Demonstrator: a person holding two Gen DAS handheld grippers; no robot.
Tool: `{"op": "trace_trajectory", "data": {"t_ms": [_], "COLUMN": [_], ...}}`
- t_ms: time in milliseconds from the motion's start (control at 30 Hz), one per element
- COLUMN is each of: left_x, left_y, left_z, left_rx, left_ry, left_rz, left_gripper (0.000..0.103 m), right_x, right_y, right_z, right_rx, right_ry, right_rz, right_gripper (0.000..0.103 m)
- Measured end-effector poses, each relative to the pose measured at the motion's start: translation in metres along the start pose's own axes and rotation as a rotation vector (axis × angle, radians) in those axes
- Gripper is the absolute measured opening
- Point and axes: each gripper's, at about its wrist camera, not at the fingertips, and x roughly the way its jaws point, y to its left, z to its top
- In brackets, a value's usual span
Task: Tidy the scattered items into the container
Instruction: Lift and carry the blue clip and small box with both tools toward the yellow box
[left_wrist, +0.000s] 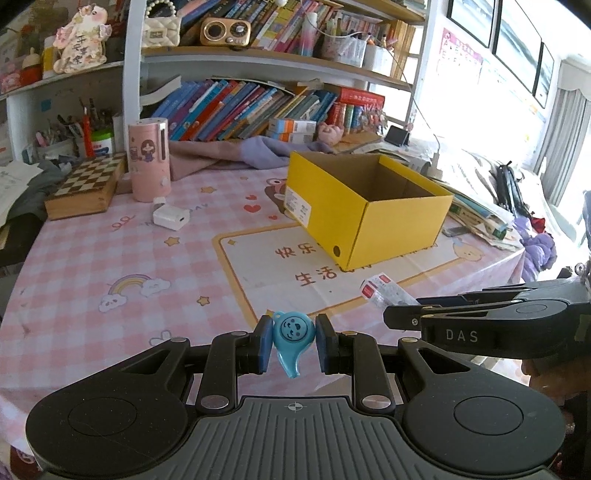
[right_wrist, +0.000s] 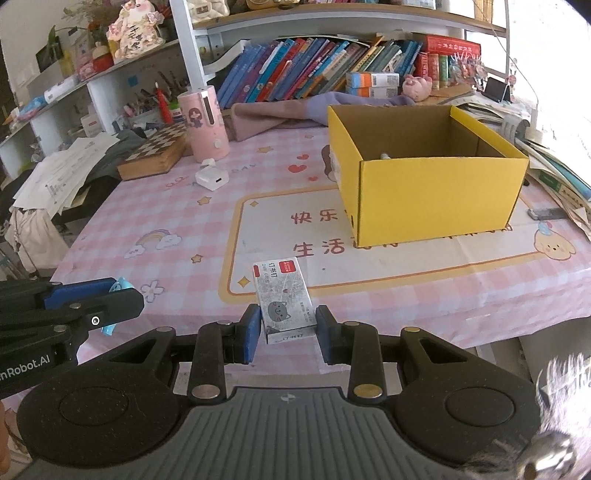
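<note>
My left gripper (left_wrist: 293, 341) is shut on a small blue whistle (left_wrist: 293, 338) with a smiley face, near the table's front edge. My right gripper (right_wrist: 287, 326) is shut on a white staples box (right_wrist: 283, 297) with a red label and a cat drawing. The open yellow cardboard box (left_wrist: 399, 225) stands ahead on the pink checked tablecloth; it also shows in the right wrist view (right_wrist: 436, 192), with a small item barely visible inside. The right gripper (left_wrist: 391, 319) appears in the left wrist view at the right, holding the staples box (left_wrist: 384, 293). The left gripper (right_wrist: 122, 301) appears at the left of the right wrist view.
A white charger (left_wrist: 170, 218) lies near a pink cylinder (left_wrist: 149, 158) and a chessboard box (left_wrist: 86, 186) at the back left. Purple cloth (left_wrist: 236, 151), bookshelves and stacked papers (left_wrist: 476, 206) ring the table. A small grey stick (right_wrist: 546, 213) lies right of the box.
</note>
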Motion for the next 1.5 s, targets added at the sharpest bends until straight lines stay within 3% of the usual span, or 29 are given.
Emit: {"op": "trace_trajectory", "data": {"t_ms": [833,1500], "left_x": [0.052,0.081], "left_y": [-0.069,-0.089], "left_z": [0.029,0.049], "left_rx": [0.179,0.198], "left_ry": [0.025,0.028], "left_rz": [-0.235,-0.276], "left_gripper": [0.023,0.023], "right_x": [-0.032,-0.026], "right_y": [-0.081,-0.11], "right_z": [-0.007,0.005], "right_rx": [0.189,0.209], "right_ry": [-0.053,-0.048], "right_rz": [-0.218,-0.255], "right_gripper": [0.03,0.03]}}
